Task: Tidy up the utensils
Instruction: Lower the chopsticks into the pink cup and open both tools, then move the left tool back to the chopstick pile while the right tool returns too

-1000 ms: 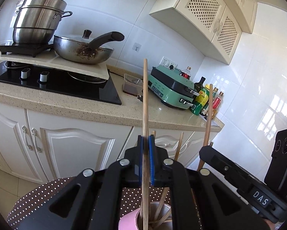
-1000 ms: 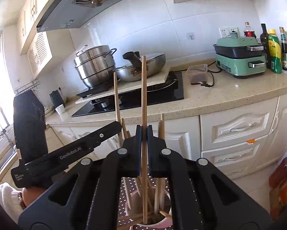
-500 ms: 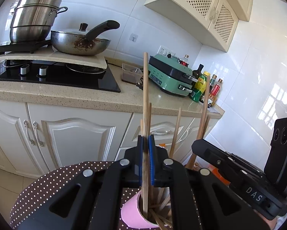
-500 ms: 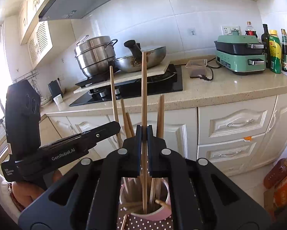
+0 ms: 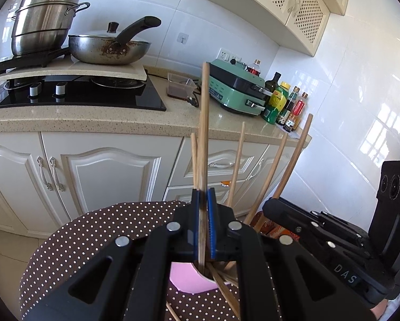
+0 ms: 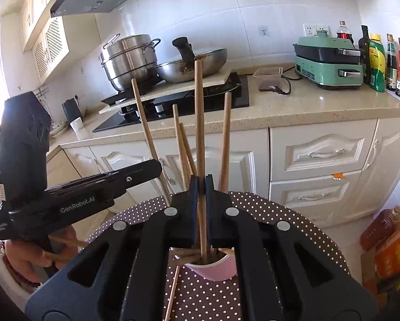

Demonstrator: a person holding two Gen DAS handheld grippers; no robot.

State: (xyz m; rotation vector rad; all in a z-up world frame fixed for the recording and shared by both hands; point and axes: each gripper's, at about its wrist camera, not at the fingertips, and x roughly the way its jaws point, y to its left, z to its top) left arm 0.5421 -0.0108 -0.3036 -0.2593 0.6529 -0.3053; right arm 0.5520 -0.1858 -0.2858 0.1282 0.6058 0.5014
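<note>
Two tools, each clamped on upright chopstick: left tool (image 5: 203, 211), right tool (image 6: 200, 187); tips inside pink cup (image 6: 213, 268) on dotted worktop (image 6: 293, 222). Risk: crowded sticks jam entry, light cup tips over.

**Wood, plastic, steel and stone**

Matt, bare wood on the chopsticks (image 5: 204, 144) (image 6: 199, 133), faintly grained. Smooth pink plastic or ceramic for the cup (image 5: 185, 281) (image 6: 216, 268); hard to tell which. Soft cloth, brown with white dots, over the table (image 5: 87, 238) (image 6: 288, 214). Matt black plastic on both grippers, blue ribbed pads (image 5: 212, 230). Polished, mirror-bright steel on the steamer pot (image 5: 42, 21); duller, stained metal on the wok (image 5: 106, 50). Speckled, glossy stone on the countertop (image 5: 93, 121). Shiny glazed wall tiles (image 5: 347, 101).
</note>
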